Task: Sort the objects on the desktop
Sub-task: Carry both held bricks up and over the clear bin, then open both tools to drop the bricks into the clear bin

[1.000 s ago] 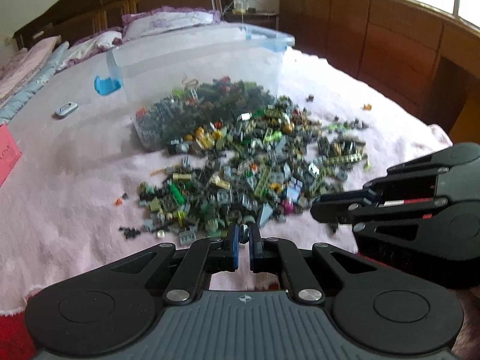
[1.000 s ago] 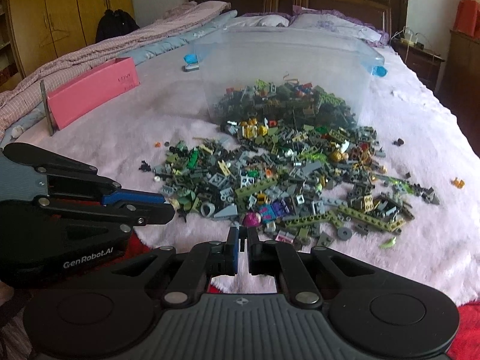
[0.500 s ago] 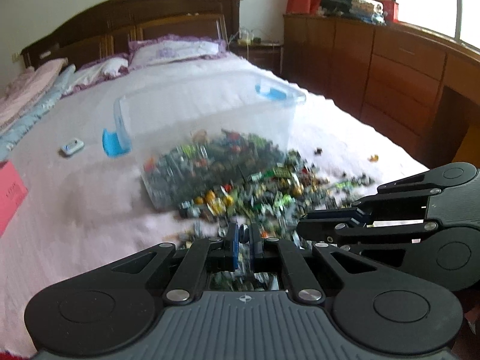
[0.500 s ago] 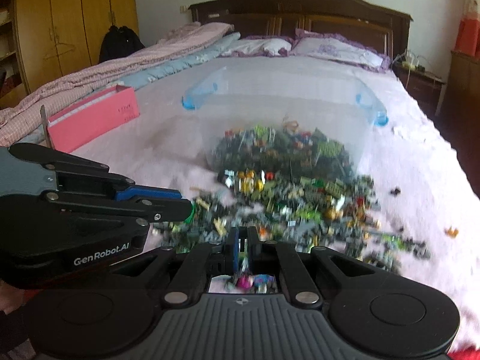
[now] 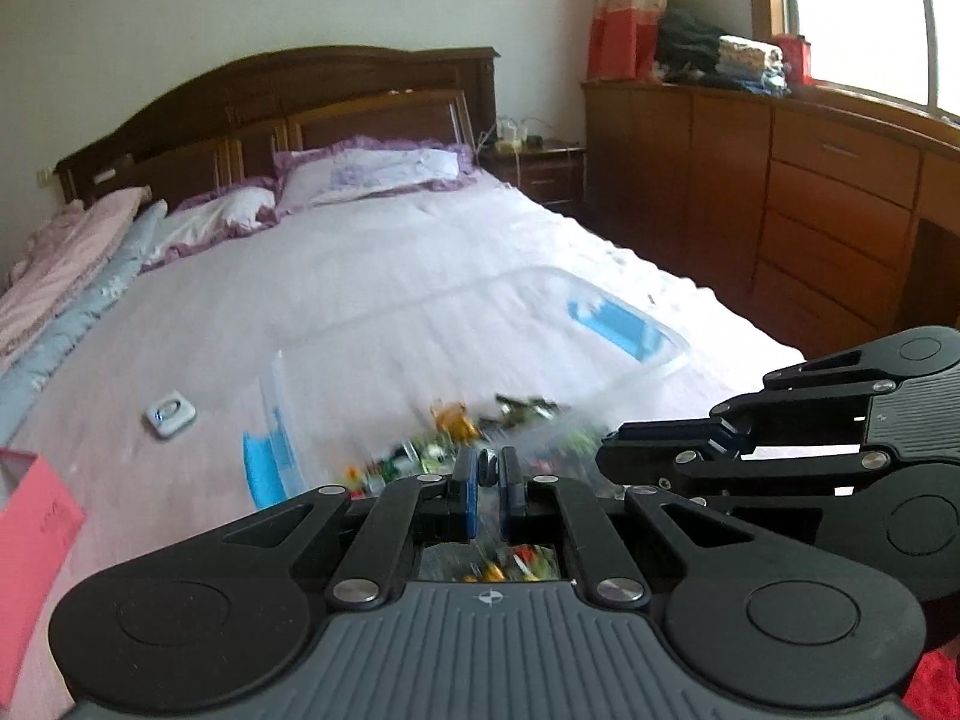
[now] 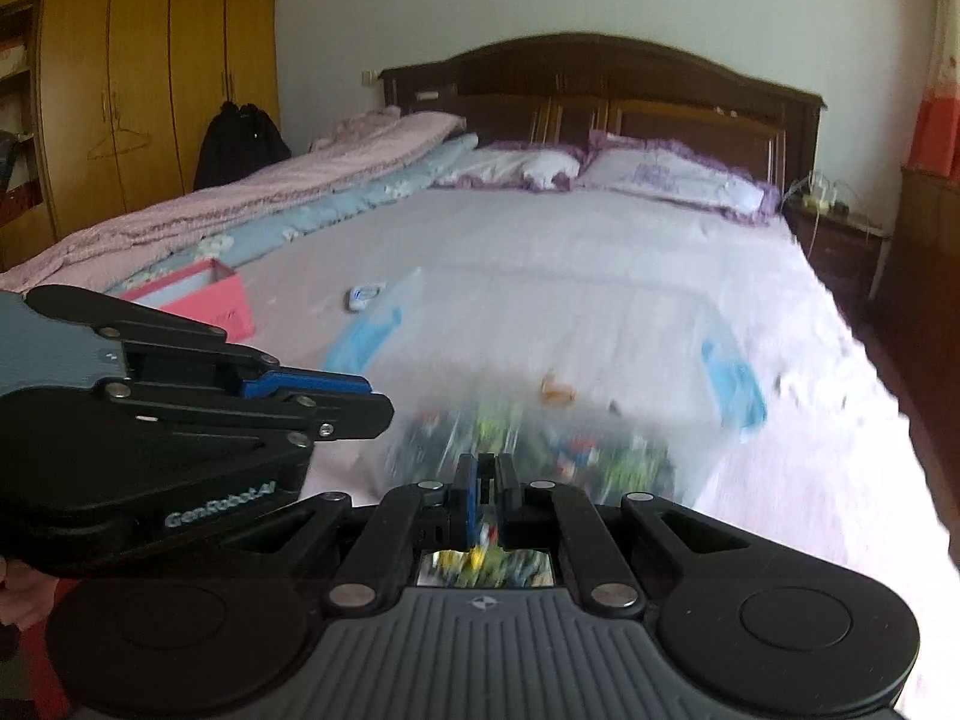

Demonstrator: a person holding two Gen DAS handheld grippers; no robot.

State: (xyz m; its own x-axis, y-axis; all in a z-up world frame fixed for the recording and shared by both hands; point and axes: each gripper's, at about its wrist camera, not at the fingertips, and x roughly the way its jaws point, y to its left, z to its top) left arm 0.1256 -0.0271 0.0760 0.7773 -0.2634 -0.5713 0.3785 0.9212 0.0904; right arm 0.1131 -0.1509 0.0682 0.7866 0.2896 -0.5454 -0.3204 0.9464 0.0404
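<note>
The left gripper (image 5: 487, 483) has its fingers drawn nearly together with only a thin slit between the blue pads, and nothing clearly sits in that slit; the right gripper (image 6: 485, 489) is pressed almost as close, and the blur there leaves it unclear whether a small piece is caught. Both have tipped up and pulled back over the last second: the wide spill of bricks (image 5: 474, 444) that filled both views has sunk to a smeared strip just past the fingertips, and the headboard and wall now take most of each picture. The bricks lie on the bed (image 5: 372, 300) at the near mouth of the clear bin (image 5: 624, 330), which rests on its side with its blue handles showing; some pieces sit inside it, most seem to be outside, though the motion blur hides the split. To my eye that lift reads as a break from the pile, either between picks or at the close, and the pictures do not settle which. Around it, a pink box (image 6: 198, 300) sits to the left, a small white gadget (image 5: 170, 414) lies on the sheet beyond the bin, and folded quilts run along the far left side. Each gripper crowds the other's view, and the bin's near wall stands between the fingers and the pieces inside.
</note>
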